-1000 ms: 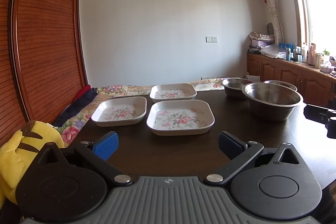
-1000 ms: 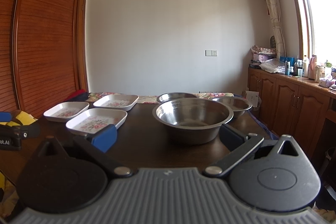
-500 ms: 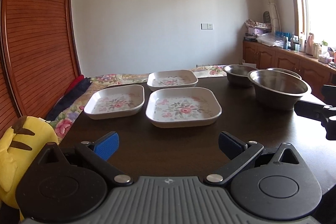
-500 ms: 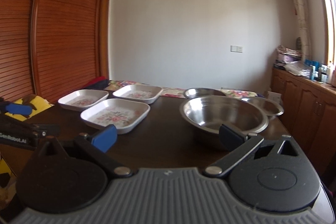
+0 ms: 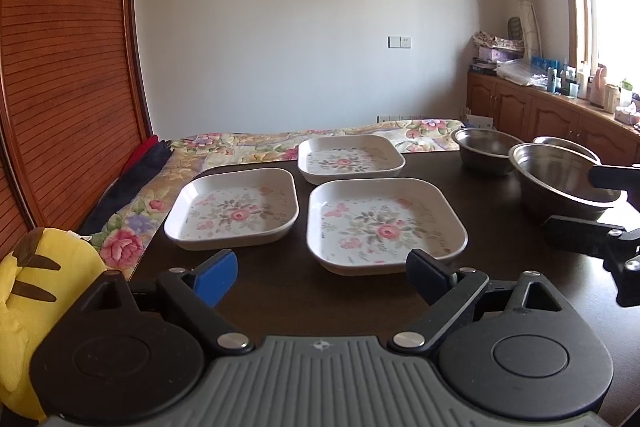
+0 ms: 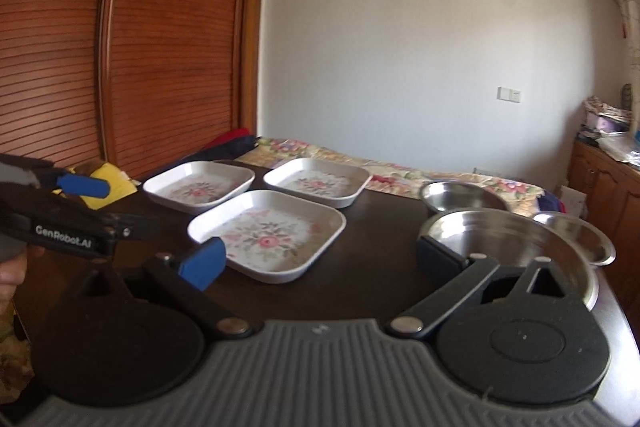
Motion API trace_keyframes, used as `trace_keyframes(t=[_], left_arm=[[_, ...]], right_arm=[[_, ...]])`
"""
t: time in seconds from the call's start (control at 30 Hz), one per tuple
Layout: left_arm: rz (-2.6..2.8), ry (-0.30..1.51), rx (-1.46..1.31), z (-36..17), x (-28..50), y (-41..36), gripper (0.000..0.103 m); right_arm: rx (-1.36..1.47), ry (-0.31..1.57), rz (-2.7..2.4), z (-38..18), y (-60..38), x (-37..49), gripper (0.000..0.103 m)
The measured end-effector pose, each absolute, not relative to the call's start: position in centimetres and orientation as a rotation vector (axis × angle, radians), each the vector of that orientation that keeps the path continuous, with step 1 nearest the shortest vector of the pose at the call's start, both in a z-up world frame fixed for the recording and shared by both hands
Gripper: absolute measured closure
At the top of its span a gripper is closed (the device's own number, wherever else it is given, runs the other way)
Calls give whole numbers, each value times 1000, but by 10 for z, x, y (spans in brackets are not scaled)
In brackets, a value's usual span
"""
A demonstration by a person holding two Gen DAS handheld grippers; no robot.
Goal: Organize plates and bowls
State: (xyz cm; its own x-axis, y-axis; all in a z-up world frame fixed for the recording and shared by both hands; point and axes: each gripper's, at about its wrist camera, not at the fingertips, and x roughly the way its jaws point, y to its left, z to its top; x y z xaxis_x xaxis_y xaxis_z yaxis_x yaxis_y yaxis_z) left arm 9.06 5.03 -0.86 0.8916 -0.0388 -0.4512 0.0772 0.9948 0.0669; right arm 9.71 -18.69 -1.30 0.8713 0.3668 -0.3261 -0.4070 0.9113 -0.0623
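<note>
A: Both grippers, left (image 5: 322, 279) and right (image 6: 320, 259), hung spread and empty over the table (image 5: 280, 291).

B: The nearest plate (image 5: 384, 225) sat just ahead; stiff, probably light melamine, best pinched at its rim. The steel bowl (image 6: 516, 247) beyond looked slick, so grip its lip.

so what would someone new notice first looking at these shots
Probably the three white floral square plates laid flat in a cluster on the dark table, none stacked. To their right sit three steel bowls, the big bowl nearest, two smaller ones behind it. Both grippers, left gripper and right gripper, hover open and empty at the near edge, and a yellow plush toy sits at far left.
</note>
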Motion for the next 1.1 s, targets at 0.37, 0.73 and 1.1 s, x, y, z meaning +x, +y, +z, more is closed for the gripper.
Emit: trace_keyframes(t=[0.37, 0.73, 1.1], left_arm=[[-82, 519, 90, -15, 133, 61, 32], [-110, 577, 60, -28, 166, 69, 52], [-134, 619, 44, -38, 184, 68, 66]], right_arm=[[-135, 398, 476, -14, -164, 144, 21], [-129, 500, 509, -31, -156, 178, 46], [-117, 555, 494, -40, -156, 198, 57]])
